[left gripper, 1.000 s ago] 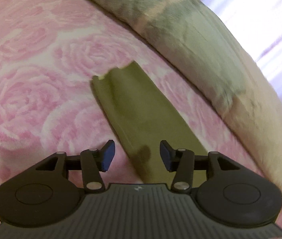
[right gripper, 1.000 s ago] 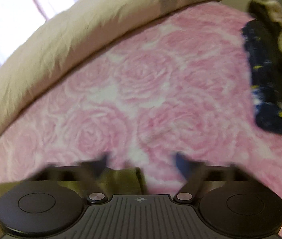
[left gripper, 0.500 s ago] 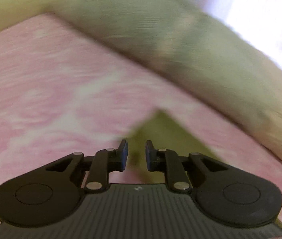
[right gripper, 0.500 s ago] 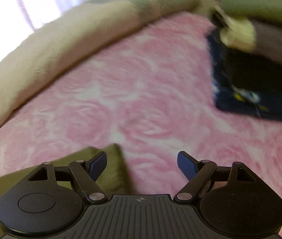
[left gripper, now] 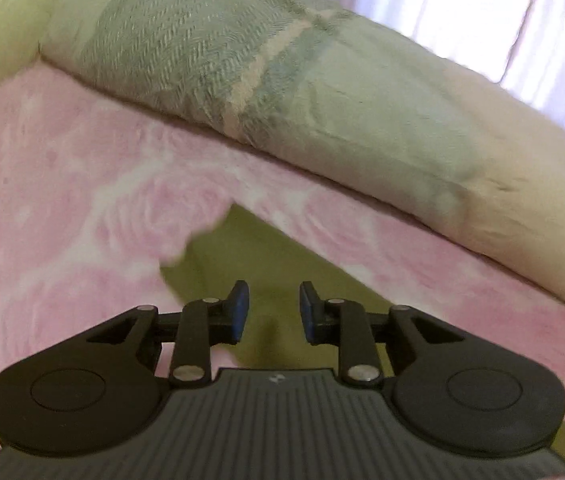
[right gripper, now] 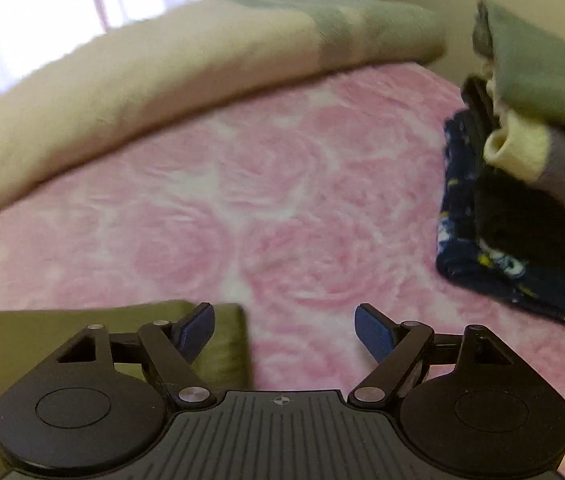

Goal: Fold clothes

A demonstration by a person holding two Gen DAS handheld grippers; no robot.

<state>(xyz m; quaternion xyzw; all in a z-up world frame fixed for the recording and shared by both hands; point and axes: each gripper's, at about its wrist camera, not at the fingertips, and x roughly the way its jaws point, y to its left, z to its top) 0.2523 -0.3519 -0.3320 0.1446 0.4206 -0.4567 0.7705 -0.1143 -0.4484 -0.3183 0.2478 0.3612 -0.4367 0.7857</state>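
Two grippers hovered over the pink rose-patterned bedspread (right gripper: 266,216): the left gripper (left gripper: 274,310) had just been opening slightly, its jaws a little apart with the olive garment (left gripper: 282,264) seen between them but not pinched, while the right gripper (right gripper: 284,326) stood wide apart and empty over that garment's end (right gripper: 222,336). The garment lay flat on the bedspread, near the rolled blanket (left gripper: 282,80) and well apart from the stack of folded clothes (right gripper: 530,160). Closing from that height would probably catch no cloth or only one layer, and a one-sided grip could drag the garment askew and spoil the fold.
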